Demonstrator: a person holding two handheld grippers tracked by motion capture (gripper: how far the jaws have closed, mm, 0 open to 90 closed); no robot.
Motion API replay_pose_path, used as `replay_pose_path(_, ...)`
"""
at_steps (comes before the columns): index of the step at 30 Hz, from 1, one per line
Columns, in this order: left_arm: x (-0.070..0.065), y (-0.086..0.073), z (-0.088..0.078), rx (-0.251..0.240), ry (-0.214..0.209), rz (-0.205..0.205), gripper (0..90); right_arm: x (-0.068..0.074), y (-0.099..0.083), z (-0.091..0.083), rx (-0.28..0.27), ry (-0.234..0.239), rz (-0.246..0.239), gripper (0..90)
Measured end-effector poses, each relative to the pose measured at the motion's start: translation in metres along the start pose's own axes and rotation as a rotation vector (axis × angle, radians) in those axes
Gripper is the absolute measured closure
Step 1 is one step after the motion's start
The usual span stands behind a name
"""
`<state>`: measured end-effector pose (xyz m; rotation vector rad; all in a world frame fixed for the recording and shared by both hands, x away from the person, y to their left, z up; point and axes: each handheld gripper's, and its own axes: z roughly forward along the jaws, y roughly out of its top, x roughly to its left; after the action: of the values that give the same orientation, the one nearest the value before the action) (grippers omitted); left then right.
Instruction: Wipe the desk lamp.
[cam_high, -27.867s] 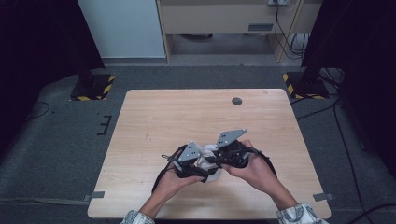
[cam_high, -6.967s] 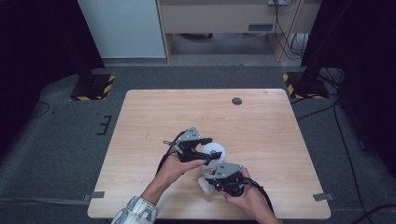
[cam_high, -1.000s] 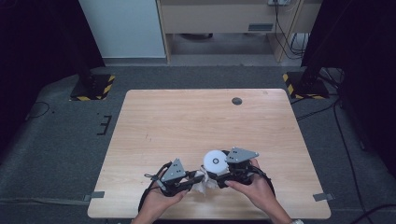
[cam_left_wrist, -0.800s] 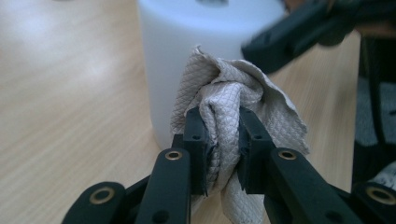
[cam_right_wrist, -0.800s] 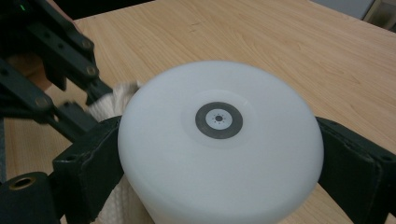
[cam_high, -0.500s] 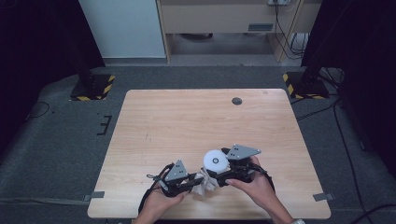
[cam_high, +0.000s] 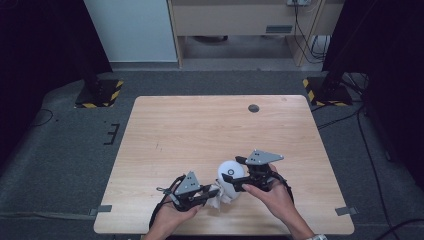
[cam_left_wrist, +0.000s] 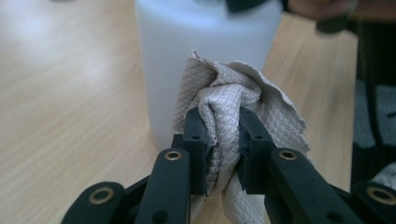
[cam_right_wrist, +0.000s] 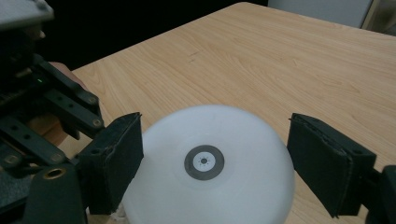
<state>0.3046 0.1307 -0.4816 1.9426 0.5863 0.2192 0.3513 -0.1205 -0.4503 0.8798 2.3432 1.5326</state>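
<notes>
- My left gripper (cam_left_wrist: 223, 158) is clamped on a crumpled quilted cloth (cam_left_wrist: 233, 116), pressed against the white bottle's (cam_left_wrist: 196, 51) side;
- my right gripper (cam_right_wrist: 212, 163) straddles the bottle's top, jaws just closing, pads not touching;
- beyond, bare wooden table (cam_high: 200, 130).

Left gripper (cam_high: 212, 192) is clamping tight, hand (cam_high: 172, 215) gripping it near the table edge. Right gripper (cam_high: 234, 181) is pointing left, jaws just been closing, right pad not touching.
</notes>
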Motion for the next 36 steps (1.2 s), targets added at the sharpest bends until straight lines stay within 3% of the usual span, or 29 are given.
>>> replay_pose_path(2,-0.002,0.004,-0.003,-0.037,-0.001,-0.002,75.3,0.0,0.0,0.0,0.002,0.005,0.003,19.4)
replay_pose_path(5,-0.003,0.004,-0.001,-0.032,0.0,-0.007,75.4,0.0,0.0,0.0,-0.001,0.003,0.003,19.5)
replay_pose_path(7,-0.002,0.002,0.001,-0.011,-0.003,-0.013,75.4,0.0,-0.001,0.0,-0.003,0.002,0.004,19.6)
replay_pose_path(12,0.0,-0.007,0.012,0.099,0.015,-0.013,75.4,0.0,-0.001,0.0,-0.003,0.0,0.004,19.6)
replay_pose_path(15,0.001,-0.009,0.015,0.119,0.018,-0.015,75.4,0.0,-0.001,0.0,-0.007,0.0,0.005,19.7)
replay_pose_path(17,-0.001,-0.007,0.013,0.108,0.017,-0.001,75.4,0.0,-0.001,0.001,-0.008,0.0,0.006,19.8)
replay_pose_path(23,-0.01,0.008,0.003,-0.03,-0.019,0.005,75.2,0.0,-0.001,0.001,-0.006,-0.002,0.005,19.8)
replay_pose_path(27,-0.014,0.009,0.006,-0.039,-0.035,0.005,75.2,0.0,0.0,0.001,-0.004,-0.003,0.004,19.8)
replay_pose_path(29,-0.015,0.007,0.009,-0.021,-0.04,0.007,75.2,0.0,0.0,0.0,-0.005,-0.004,0.002,19.8)
replay_pose_path(36,-0.017,-0.002,0.023,0.12,-0.013,0.041,75.2,0.0,0.0,0.0,-0.005,-0.004,0.0,19.9)
